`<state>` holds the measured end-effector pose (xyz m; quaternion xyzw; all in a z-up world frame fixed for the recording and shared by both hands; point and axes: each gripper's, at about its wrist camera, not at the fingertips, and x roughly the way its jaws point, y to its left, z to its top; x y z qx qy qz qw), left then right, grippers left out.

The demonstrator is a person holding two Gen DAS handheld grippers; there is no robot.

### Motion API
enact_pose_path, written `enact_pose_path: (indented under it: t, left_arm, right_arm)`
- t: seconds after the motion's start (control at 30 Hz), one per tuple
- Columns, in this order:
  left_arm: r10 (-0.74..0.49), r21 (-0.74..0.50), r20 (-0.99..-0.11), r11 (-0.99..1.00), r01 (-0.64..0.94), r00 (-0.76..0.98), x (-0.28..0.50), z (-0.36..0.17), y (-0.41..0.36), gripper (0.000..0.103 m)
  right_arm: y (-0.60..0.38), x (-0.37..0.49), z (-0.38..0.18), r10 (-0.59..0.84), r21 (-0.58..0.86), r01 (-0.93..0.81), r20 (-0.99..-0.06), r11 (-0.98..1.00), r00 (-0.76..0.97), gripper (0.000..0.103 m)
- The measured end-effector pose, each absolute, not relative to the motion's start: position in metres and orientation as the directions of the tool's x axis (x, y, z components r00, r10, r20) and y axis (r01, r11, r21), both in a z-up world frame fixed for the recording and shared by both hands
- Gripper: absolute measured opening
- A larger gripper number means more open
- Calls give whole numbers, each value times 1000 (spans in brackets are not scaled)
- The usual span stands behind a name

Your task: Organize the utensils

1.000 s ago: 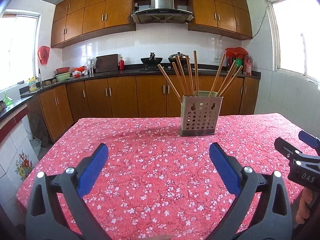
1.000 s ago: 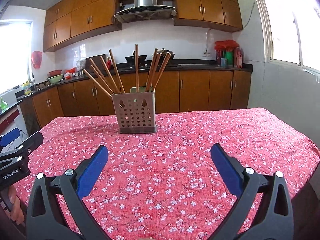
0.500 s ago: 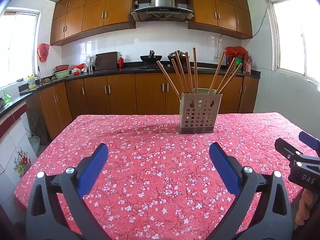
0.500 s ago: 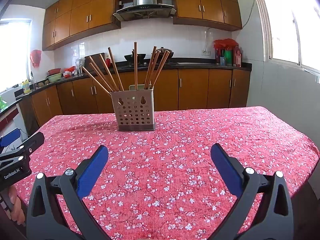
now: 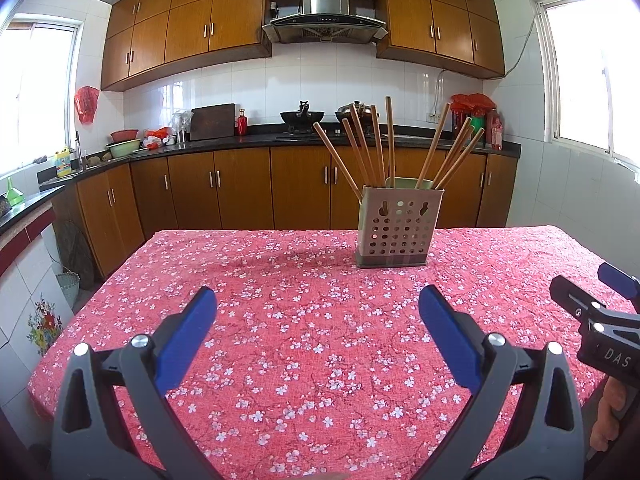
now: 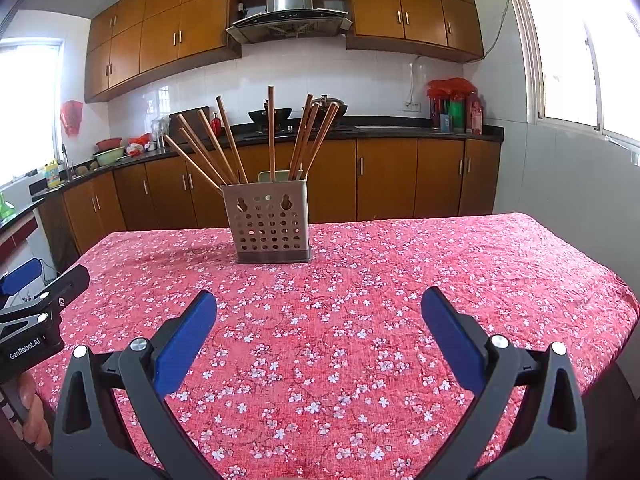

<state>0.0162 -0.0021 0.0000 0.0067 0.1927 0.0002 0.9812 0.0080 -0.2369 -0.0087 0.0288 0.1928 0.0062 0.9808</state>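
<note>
A beige perforated utensil holder [image 5: 396, 228] stands upright on the red floral tablecloth [image 5: 280, 320], with several wooden chopsticks [image 5: 364, 144] fanned out of its top. It also shows in the right wrist view [image 6: 272, 228], chopsticks [image 6: 224, 140] included. My left gripper [image 5: 318, 300] is open and empty, well short of the holder and to its left. My right gripper [image 6: 320, 304] is open and empty, near the front of the table. Each gripper's body shows at the edge of the other's view.
The table's left edge [image 5: 60, 360] and right edge [image 6: 624, 300] drop to the floor. Wooden kitchen cabinets [image 5: 240, 192] and a black counter with a wok [image 5: 302, 114] stand behind the table. Windows are on both sides.
Both grippers have drawn back and tilted up slightly, so the holder sits a little farther and higher in both views. Both stay open and empty.
</note>
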Motion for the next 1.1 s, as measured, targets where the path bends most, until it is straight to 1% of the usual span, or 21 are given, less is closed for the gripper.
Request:
enact_pose_path:
  t: [1.1]
  left_arm:
    - [4,14,-380,1000,2,925,16,-1,-5,99]
  right_arm:
    - [-236,8,-9,22,64,3,-379,998,925,101]
